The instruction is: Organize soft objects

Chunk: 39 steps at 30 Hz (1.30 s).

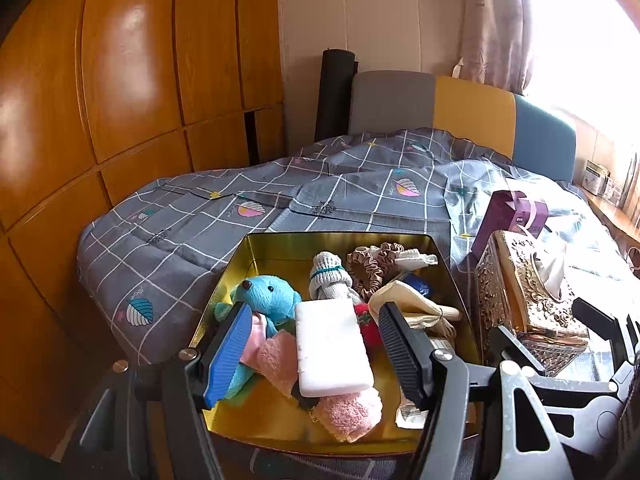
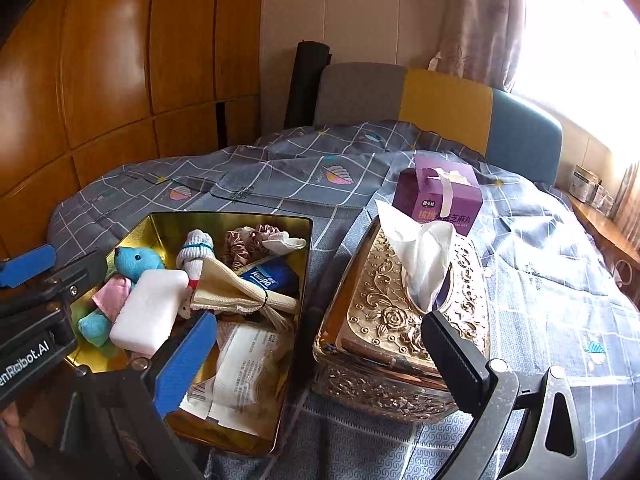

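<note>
The white sponge block (image 1: 334,348) lies on top of the heap inside the gold tin (image 1: 256,252), and that tin sits on the bed (image 1: 168,240) close to its near edge, toward the wardrobe-side corner. The block's long axis runs away from you, from the near wall of the tin toward the headboard end, and in the left wrist view it sits squarely between your left fingers (image 1: 230,354), which are spread wide on either side of it and hold nothing. So the left gripper (image 1: 316,354) is the nearer one by a clear margin; its closing direction crosses the block's short side, which is what a pinch would want. The block rests partly on a pink fuzzy cloth (image 1: 348,412) and against the blue plush bear (image 1: 268,300), with a knotted white sock (image 1: 328,276), a brown scrunchie (image 1: 372,268) and a tied cream cloth (image 1: 404,300) farther back in the tin. If you come down on the block, expect the blue pad to brush the bear, since they look just beside each other. Your right gripper (image 2: 316,354) hangs between the tin and the ornate gold tissue box (image 2: 400,320), which stands just beside the tin toward the window side of the bed; its fingers are also parted and empty. From there the block lies off to its left, across the tin, so I judge the right hand the poorer choice. A purple carton (image 2: 438,196) stands behind the tissue box, nearer the headboard.
</note>
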Each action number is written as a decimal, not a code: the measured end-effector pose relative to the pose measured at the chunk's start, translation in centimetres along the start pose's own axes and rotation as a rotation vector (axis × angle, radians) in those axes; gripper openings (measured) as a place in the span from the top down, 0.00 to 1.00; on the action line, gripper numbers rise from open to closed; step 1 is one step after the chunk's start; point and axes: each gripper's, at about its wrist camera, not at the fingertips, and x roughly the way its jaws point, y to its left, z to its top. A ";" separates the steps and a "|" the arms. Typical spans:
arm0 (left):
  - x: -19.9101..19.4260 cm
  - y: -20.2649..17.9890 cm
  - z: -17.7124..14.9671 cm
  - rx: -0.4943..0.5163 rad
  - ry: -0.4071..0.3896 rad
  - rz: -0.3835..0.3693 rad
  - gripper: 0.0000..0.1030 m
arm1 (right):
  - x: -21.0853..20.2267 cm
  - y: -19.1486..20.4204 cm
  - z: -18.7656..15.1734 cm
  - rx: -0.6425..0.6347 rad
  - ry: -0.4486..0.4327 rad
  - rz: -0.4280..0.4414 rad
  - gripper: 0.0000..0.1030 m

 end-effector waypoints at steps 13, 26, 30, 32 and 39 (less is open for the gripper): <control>0.1 0.1 -0.1 0.002 -0.001 0.002 0.35 | 0.1 0.0 -0.1 0.000 0.001 0.000 0.00; 0.2 0.1 -0.1 0.001 0.005 -0.012 0.35 | 0.3 0.1 -0.2 -0.003 0.009 -0.002 0.00; 0.0 0.1 -0.1 0.005 -0.018 -0.012 0.35 | 0.4 0.2 -0.2 -0.004 0.011 -0.004 0.00; -0.2 0.2 -0.3 0.000 -0.042 -0.012 0.35 | 0.4 0.2 -0.2 -0.005 0.013 -0.004 0.00; 0.2 0.3 -0.2 -0.005 -0.020 -0.026 0.35 | -0.2 -0.2 -0.1 0.001 -0.019 -0.008 0.00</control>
